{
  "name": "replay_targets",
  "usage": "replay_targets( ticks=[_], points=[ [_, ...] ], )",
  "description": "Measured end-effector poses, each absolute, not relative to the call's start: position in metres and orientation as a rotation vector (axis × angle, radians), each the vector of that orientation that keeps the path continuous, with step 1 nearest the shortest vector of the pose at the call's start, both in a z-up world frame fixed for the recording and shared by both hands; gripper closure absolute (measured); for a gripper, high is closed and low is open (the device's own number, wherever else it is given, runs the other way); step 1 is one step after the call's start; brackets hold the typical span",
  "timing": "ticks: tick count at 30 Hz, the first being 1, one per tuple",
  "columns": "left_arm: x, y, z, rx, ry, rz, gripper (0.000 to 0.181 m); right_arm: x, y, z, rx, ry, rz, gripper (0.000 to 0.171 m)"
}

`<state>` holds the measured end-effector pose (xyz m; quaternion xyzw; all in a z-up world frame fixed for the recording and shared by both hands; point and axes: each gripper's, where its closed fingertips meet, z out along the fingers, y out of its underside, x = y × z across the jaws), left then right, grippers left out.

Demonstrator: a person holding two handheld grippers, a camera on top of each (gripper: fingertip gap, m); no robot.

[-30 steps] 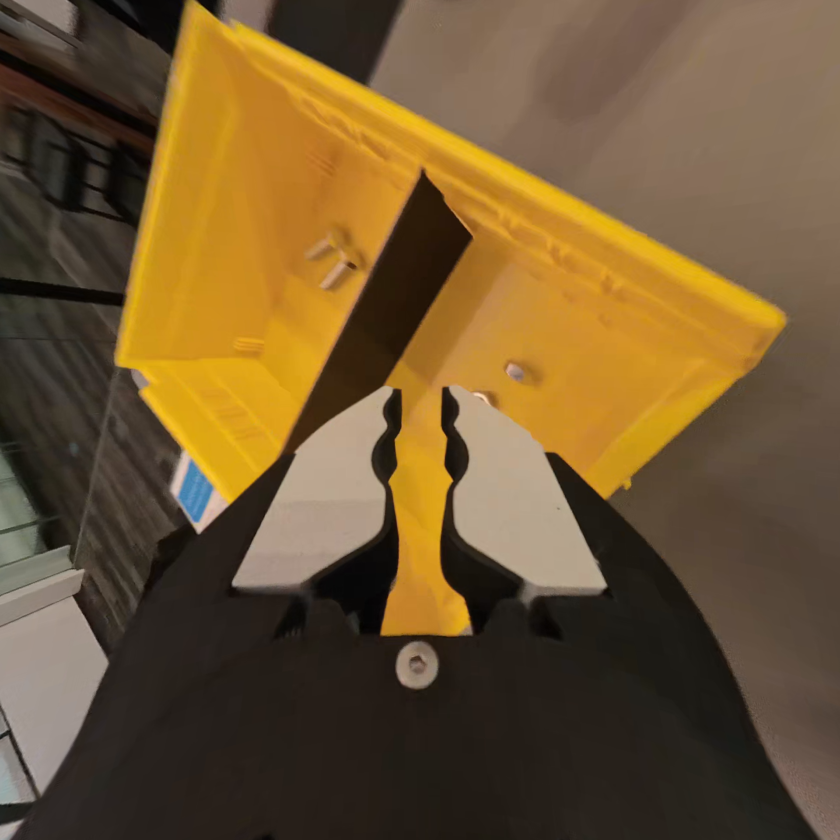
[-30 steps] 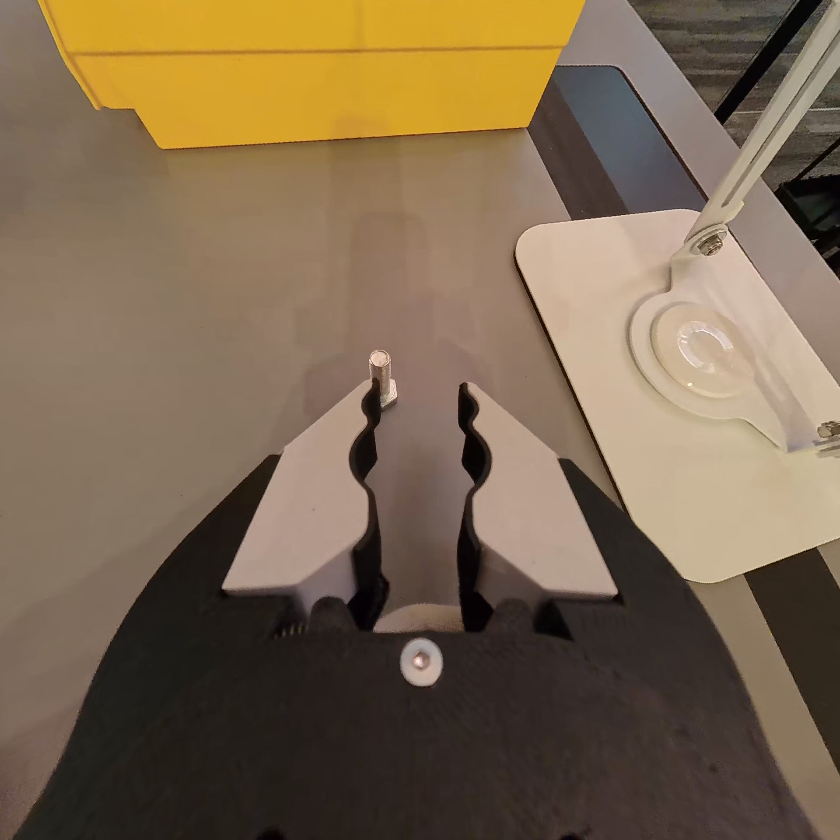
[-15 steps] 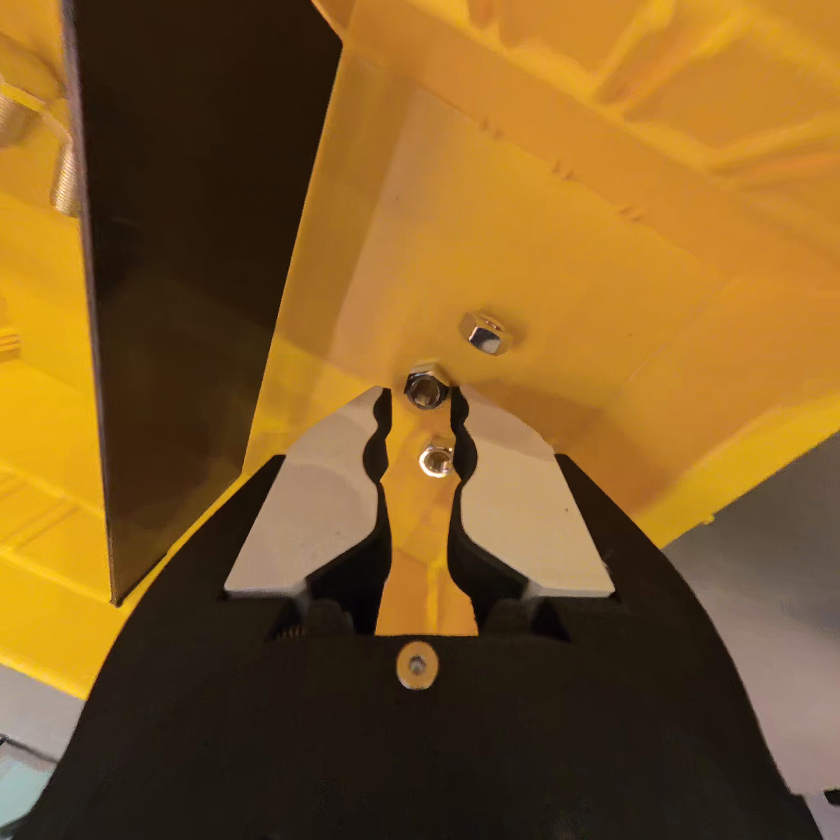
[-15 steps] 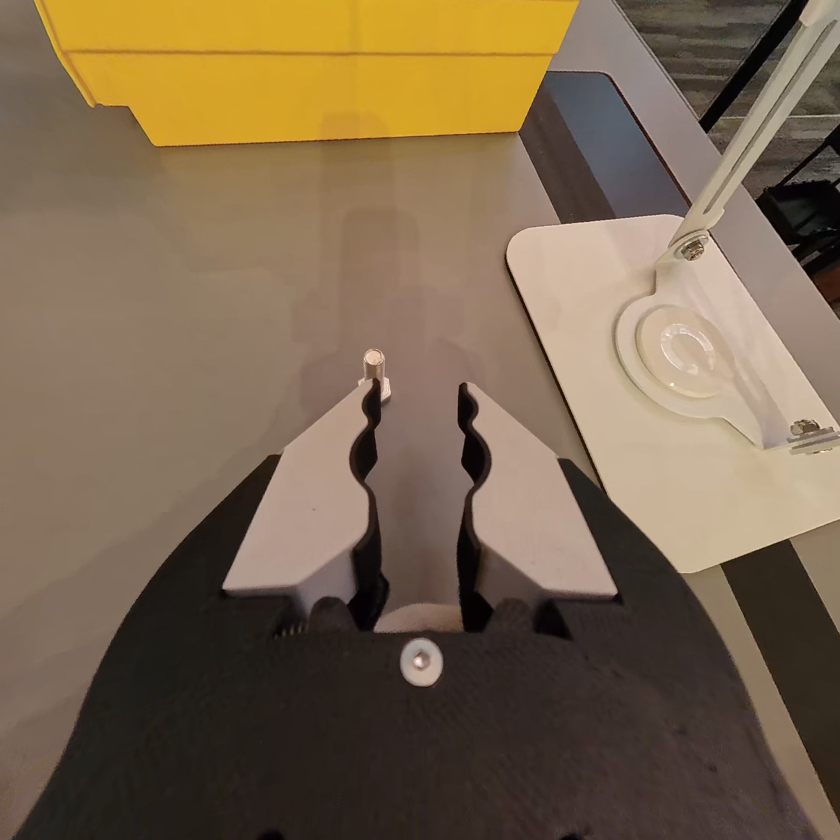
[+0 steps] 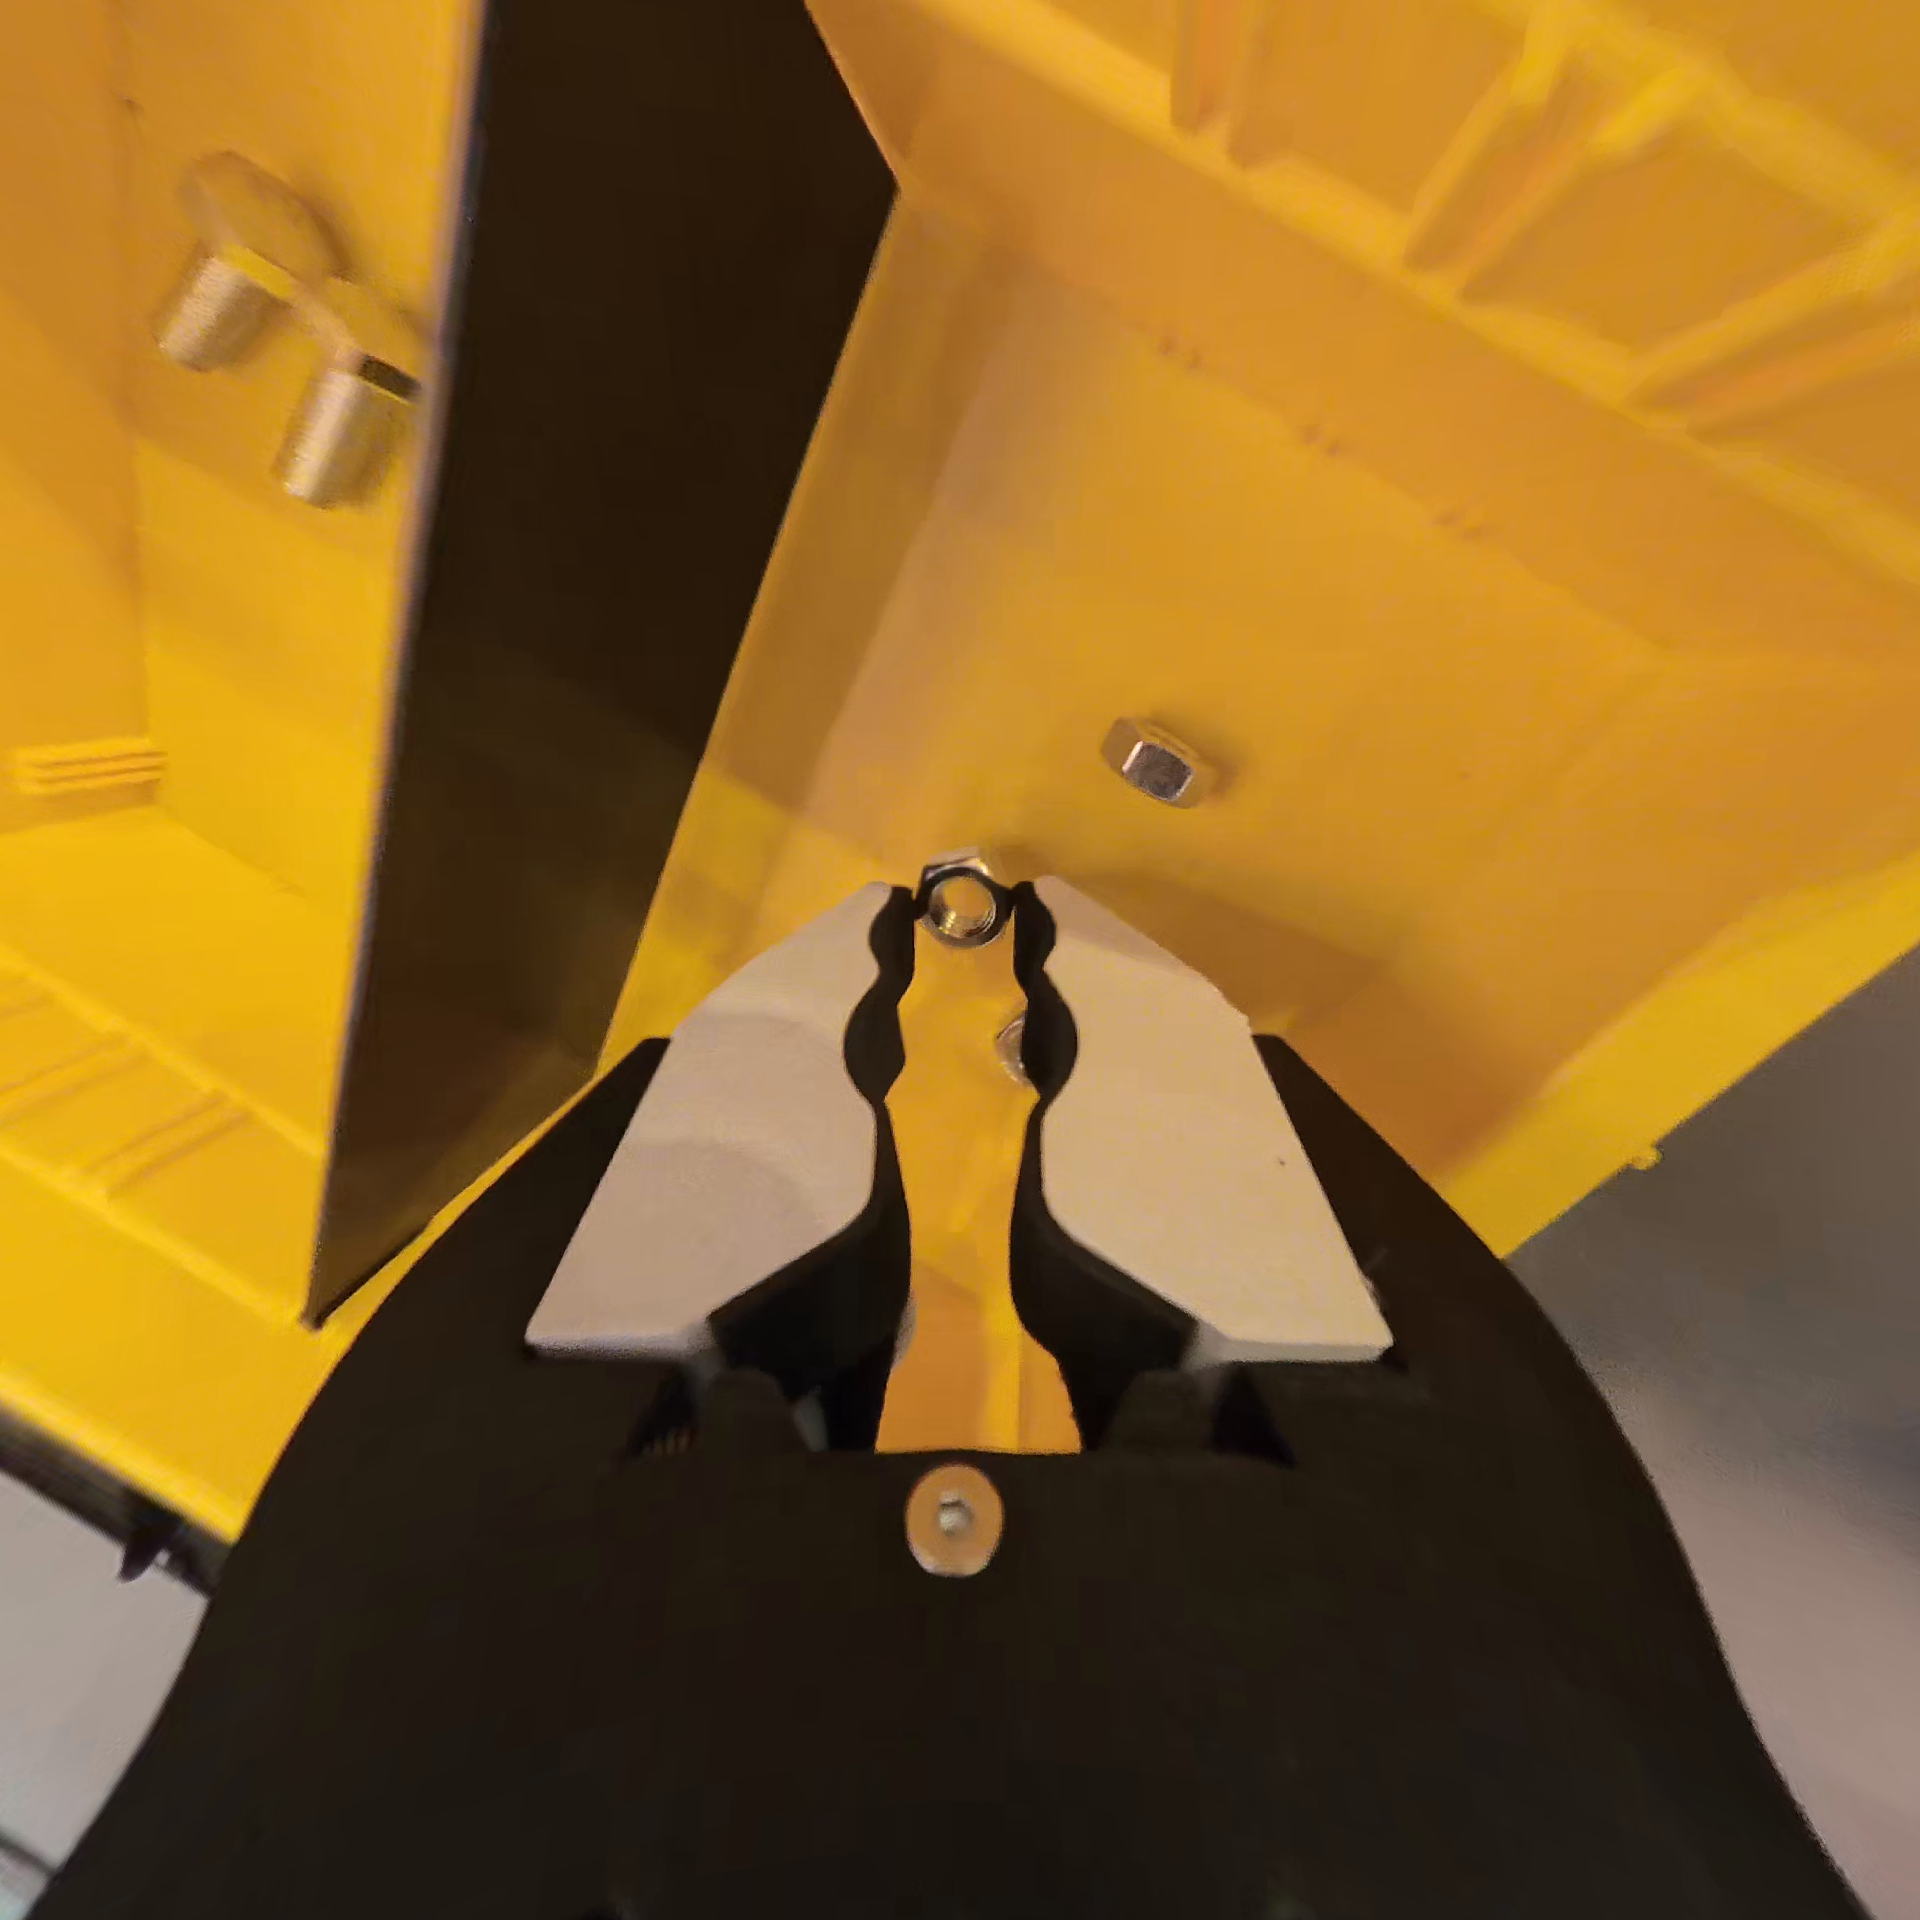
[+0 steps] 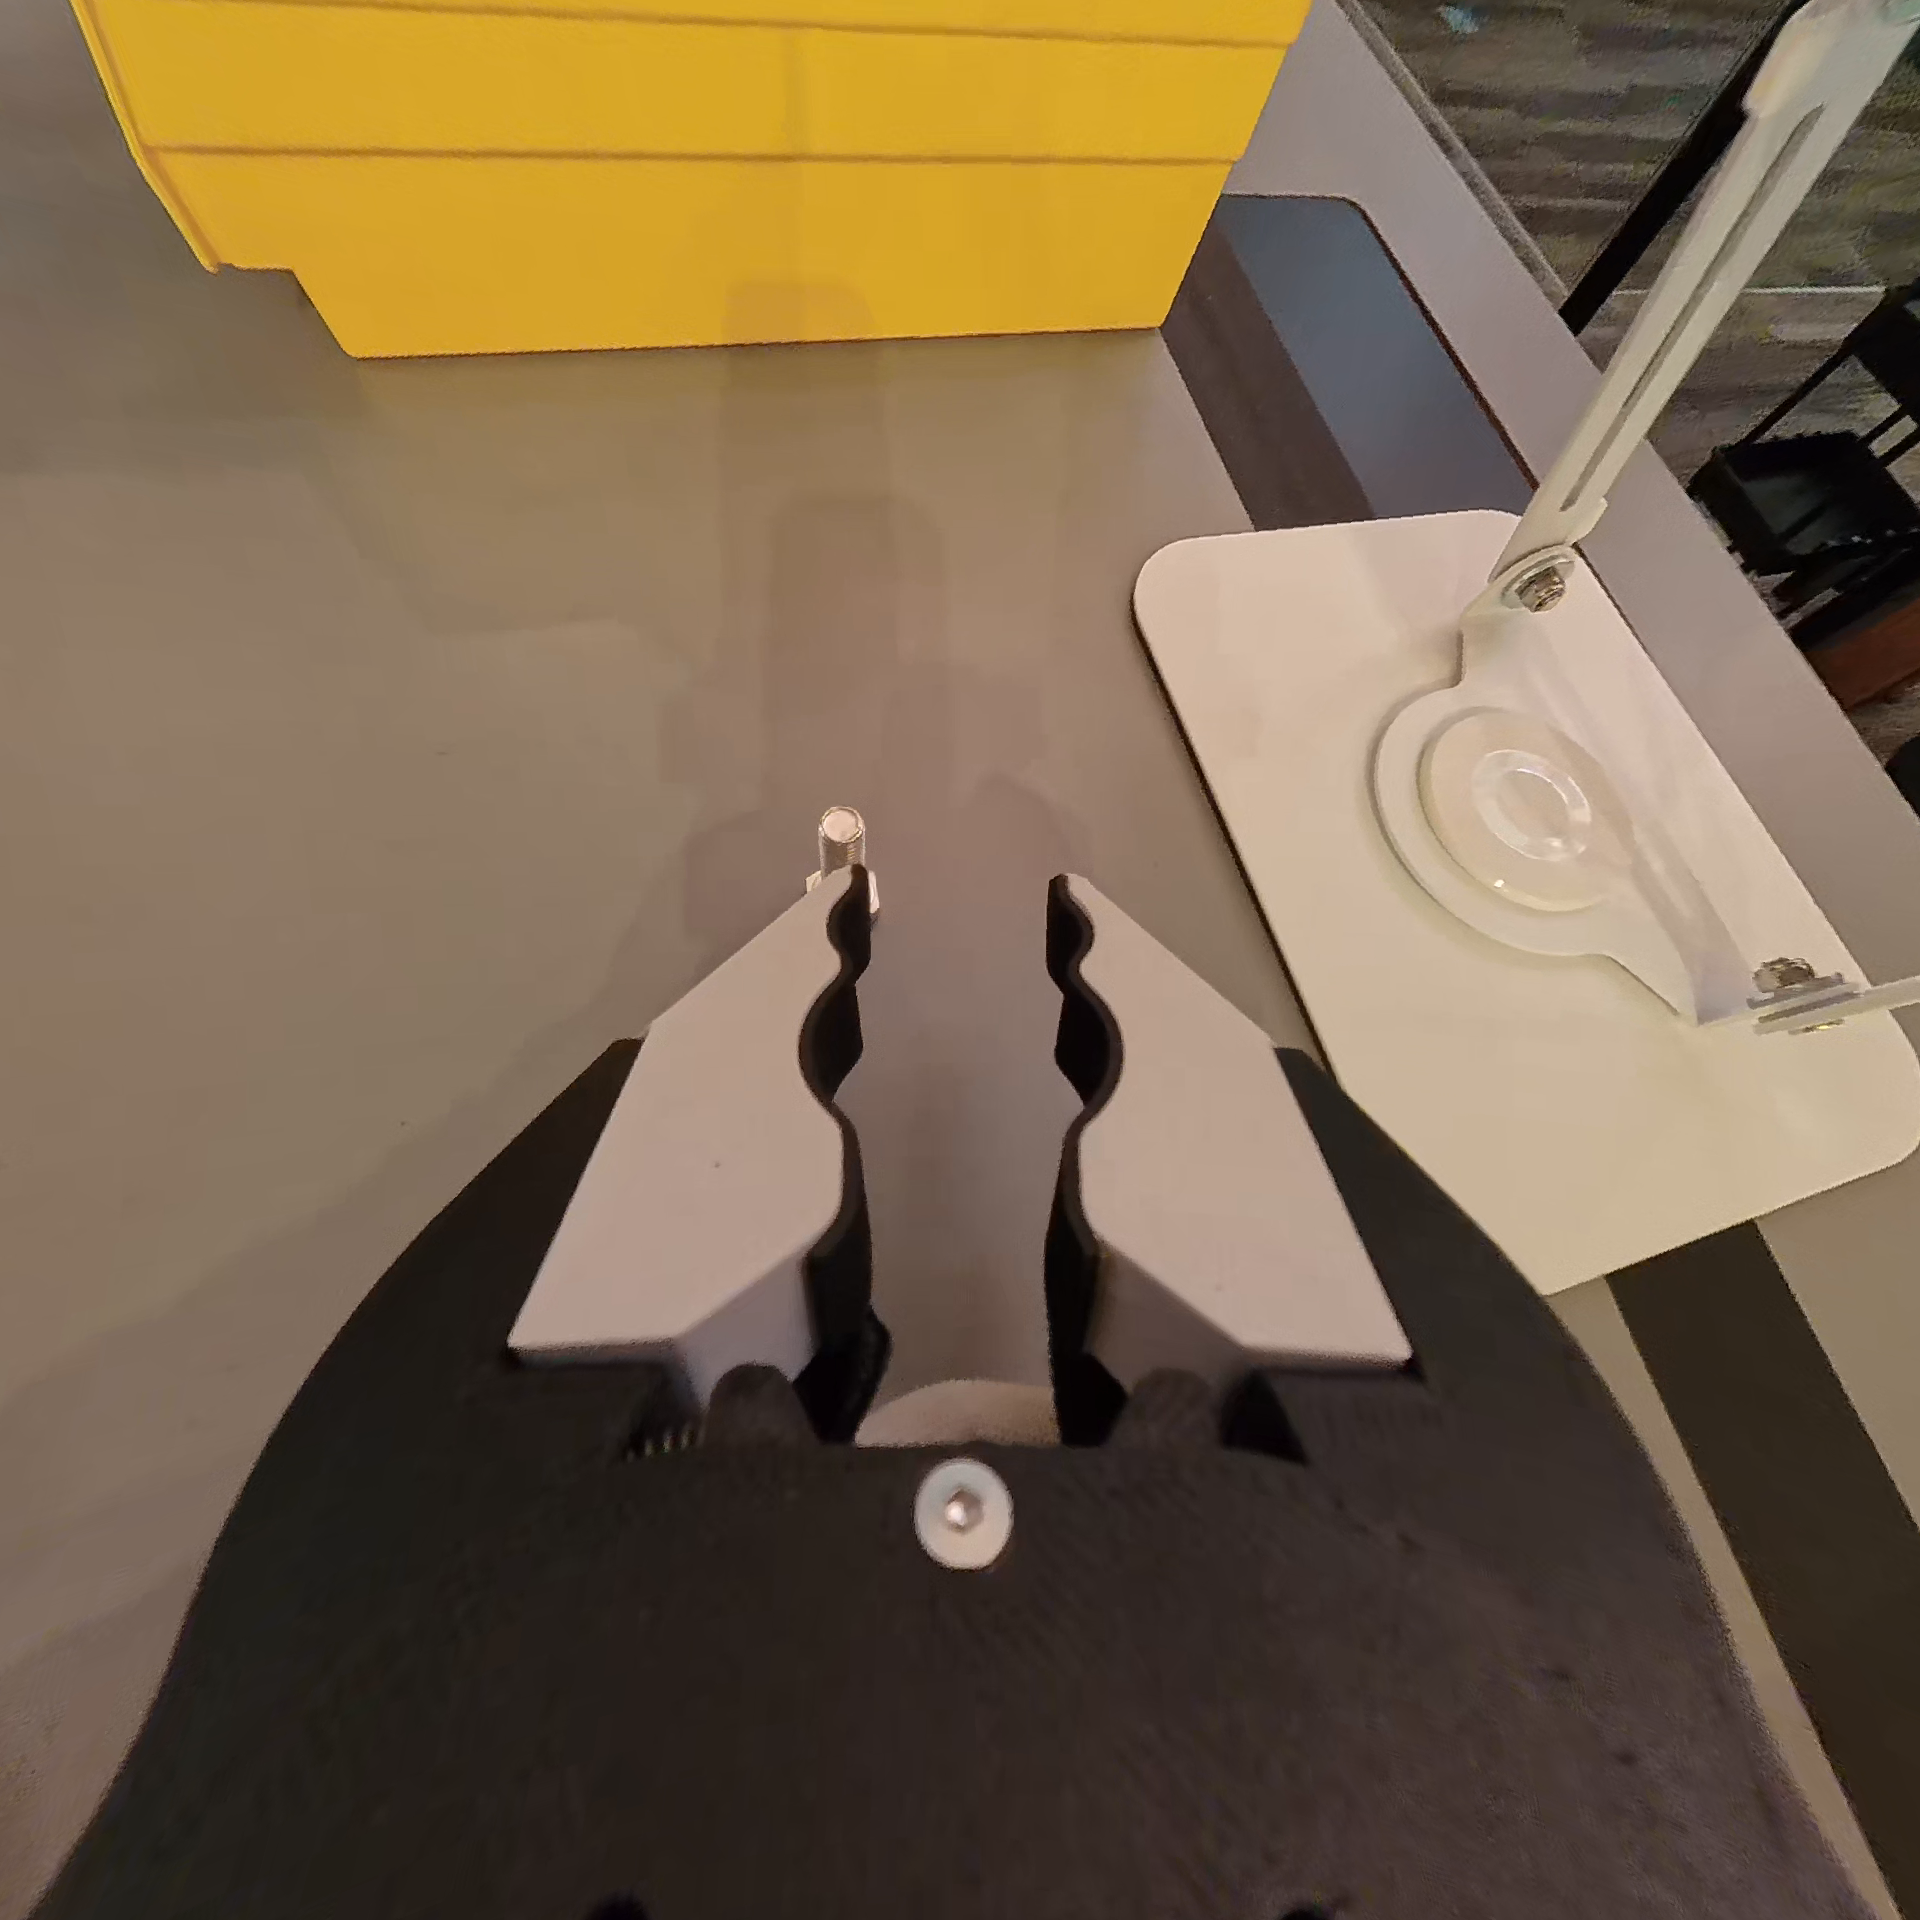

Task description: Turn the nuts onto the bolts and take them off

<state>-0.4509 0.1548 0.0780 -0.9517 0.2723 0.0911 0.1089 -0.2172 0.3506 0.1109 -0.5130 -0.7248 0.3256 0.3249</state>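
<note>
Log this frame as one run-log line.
left gripper: in yellow bin, fingers around nut | right gripper: open, empty, above table | bolt: upright, by its left finger

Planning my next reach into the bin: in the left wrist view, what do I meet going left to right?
Two bolts in the left compartment → black divider → nut at the left claw's tips → loose hex nut → grey table.
</note>
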Motion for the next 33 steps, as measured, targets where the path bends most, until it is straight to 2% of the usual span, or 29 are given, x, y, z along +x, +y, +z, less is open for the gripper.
replay_targets(
  ticks=[1,7,14,20,24,33],
  points=[
    [-0.451,0.158,0.086,-2.755,0.774,0.287,0.162,-0.217,0.352,0.114,-1.341,-1.892,0.852,0.139],
    [-0.426,0.188,0.172,-2.371,0.681,0.401,0.163,-0.215,0.356,0.154,-1.286,-1.792,0.894,0.139],
    [-0.307,0.243,0.268,-1.896,0.723,0.055,0.163,-0.203,0.338,0.242,-1.063,-1.627,1.029,0.139],
    [-0.224,0.285,0.323,-1.591,0.701,-0.340,0.163,-0.180,0.323,0.312,-0.895,-1.476,1.101,0.140],
    [-0.192,0.295,0.346,-1.418,0.653,-0.627,0.163,-0.166,0.314,0.338,-0.788,-1.414,1.130,0.137],
    [-0.175,0.288,0.326,-1.388,0.653,-1.024,0.163,-0.171,0.285,0.330,-0.481,-1.568,0.548,0.137]
  ],
)
